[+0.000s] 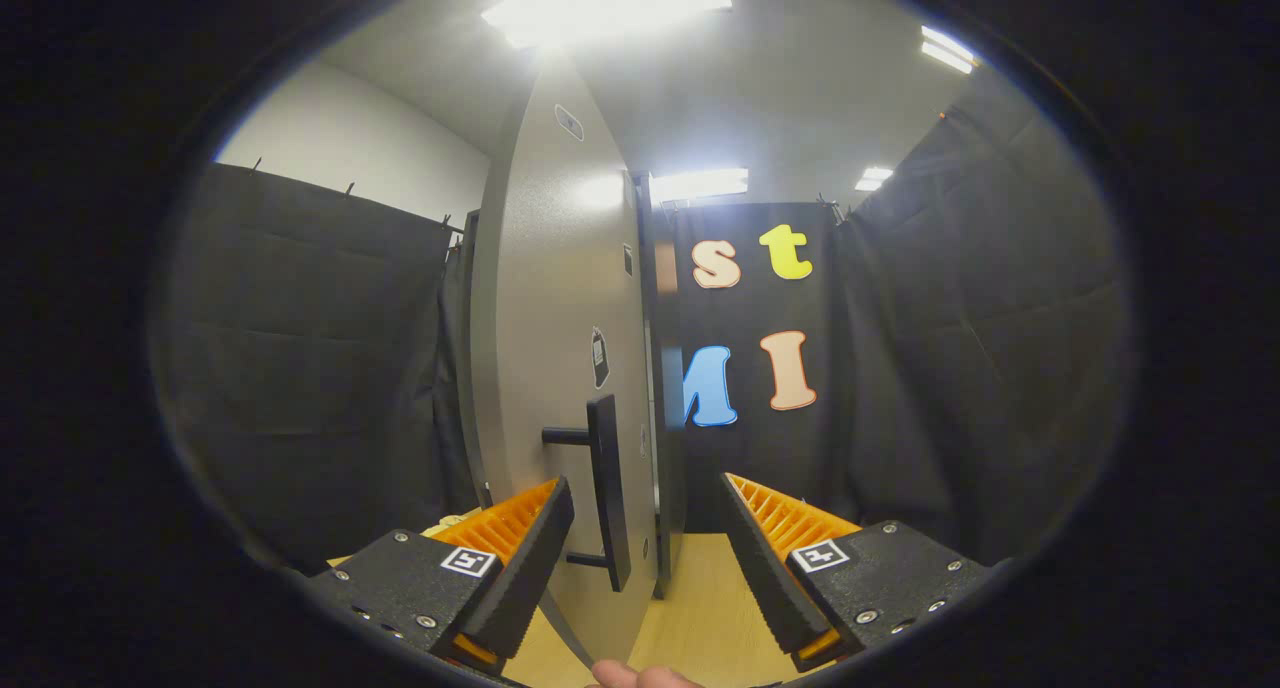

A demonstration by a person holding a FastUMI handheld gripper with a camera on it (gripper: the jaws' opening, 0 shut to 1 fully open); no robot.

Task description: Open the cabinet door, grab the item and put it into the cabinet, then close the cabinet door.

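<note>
Tongs gape wide, gripping nothing; the handle stands between the fingers, nearer the nine o'clock one, on the grey door, over the table.

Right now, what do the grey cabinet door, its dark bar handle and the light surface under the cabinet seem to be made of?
Grey cabinet door: probably painted metal; satin, reflecting the lamps softly.
Dark bar handle: matte, plastic or coated metal, unclear.
Light surface: wood or laminate, pale with faint grain.
The gripper jaws stand open around the handle.
</note>
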